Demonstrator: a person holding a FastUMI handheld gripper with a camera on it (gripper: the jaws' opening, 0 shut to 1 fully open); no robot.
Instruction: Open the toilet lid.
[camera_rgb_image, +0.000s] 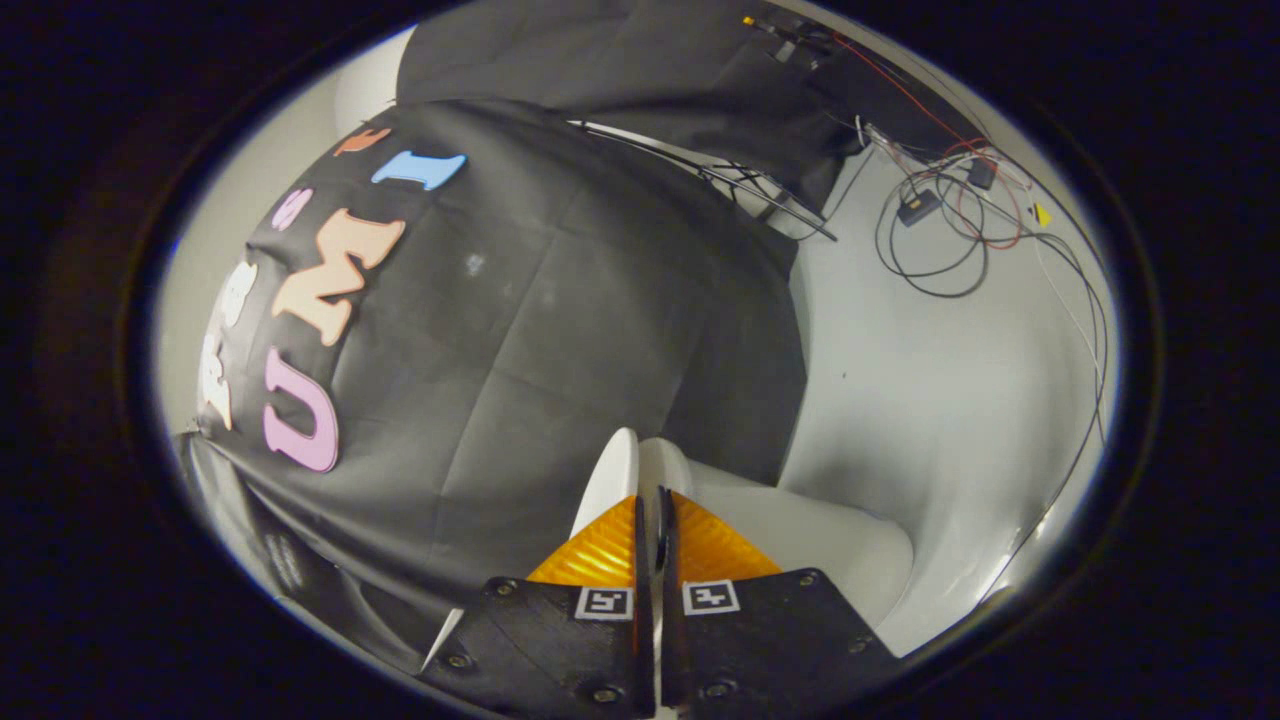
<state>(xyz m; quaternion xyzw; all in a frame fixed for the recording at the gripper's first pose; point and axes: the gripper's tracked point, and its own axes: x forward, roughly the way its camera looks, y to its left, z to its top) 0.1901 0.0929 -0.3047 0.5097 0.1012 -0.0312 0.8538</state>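
Observation:
My gripper (650, 497) is shut, its two fingers pressed together with only a thin dark slit between them. Right at the fingertips stands the white toilet lid (612, 468), seen edge-on and raised, with a second white curved part (668, 466) close beside it. The fingertips hide where they meet the lid, so contact is unclear. The white toilet body (830, 545) spreads out beyond and to the side of the fingers. The whole view is rolled strongly sideways.
The booth's black cloth wall (560, 330) hangs close behind the lid. A pale wall or floor surface (930, 400) lies beside the toilet, with loose black and red cables (940, 210) and small boxes on it.

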